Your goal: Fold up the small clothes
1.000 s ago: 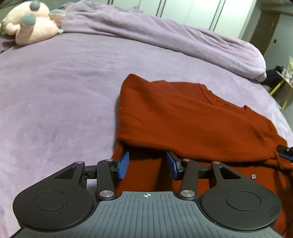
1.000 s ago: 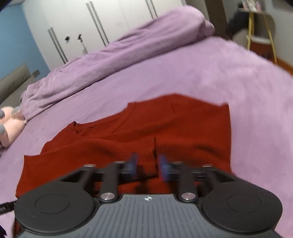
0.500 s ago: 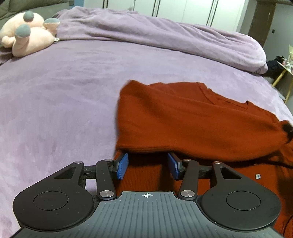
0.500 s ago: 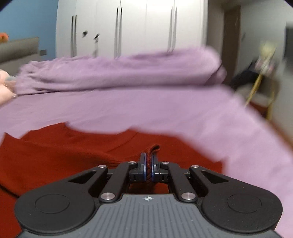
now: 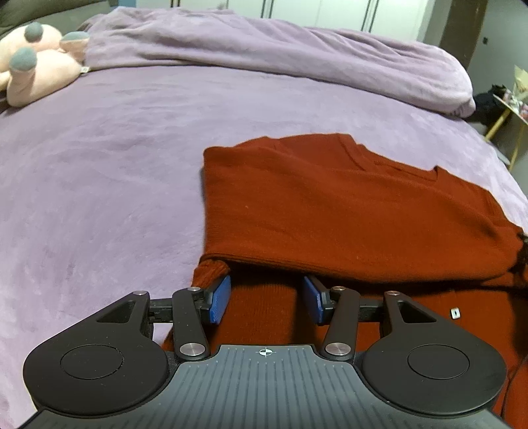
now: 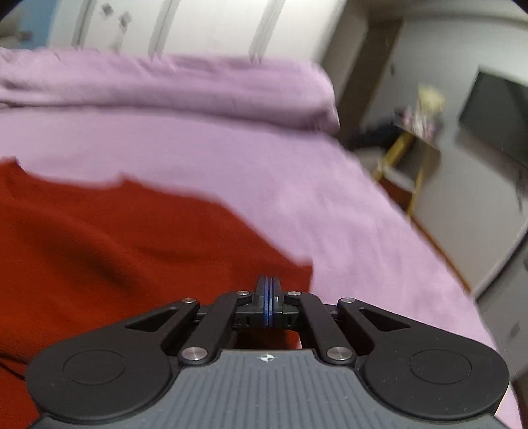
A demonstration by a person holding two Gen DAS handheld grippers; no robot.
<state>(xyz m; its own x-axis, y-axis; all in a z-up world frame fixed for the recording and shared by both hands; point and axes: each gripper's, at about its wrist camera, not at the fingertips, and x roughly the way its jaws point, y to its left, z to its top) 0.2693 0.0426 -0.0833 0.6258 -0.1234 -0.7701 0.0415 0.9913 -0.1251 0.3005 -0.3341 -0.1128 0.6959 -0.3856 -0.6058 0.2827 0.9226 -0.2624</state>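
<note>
1. The bed [image 5: 99,184], covered in a purple sheet, fills both views; a rolled purple duvet [image 5: 264,56] lies across its far side, with white wardrobe doors [image 6: 198,26] behind it.
2. The red sweater [image 5: 330,204] lies on the bed, near and right of centre in the left wrist view, with its upper part folded over the lower layer so that a folded edge runs across just beyond the fingers.
3. A pink plush toy [image 5: 36,66] rests at the far left of the bed, well apart from the sweater. Only the left wrist view shows it.
4. Only the right wrist view, which is blurred, shows the room to the right of the bed: a yellow-legged side table [image 6: 415,148] and a dark screen [image 6: 495,115] on the wall.
5. The left hand-held gripper [image 5: 265,298] stands about half open over the sweater's lower layer. Its blue pads [image 5: 219,300] sit just under the folded edge and are not pressing on the cloth.
6. The right hand-held gripper [image 6: 268,297] is fully closed at the sweater's right edge. The cloth lies just beyond and below the tips, and I cannot tell whether any is pinched.
7. A second ago the right jaws were apart over the sweater; they have just been closing. The right view has also swung towards the room's right side.
8. A small white tag [image 5: 455,313] lies on the lower layer, near right.
</note>
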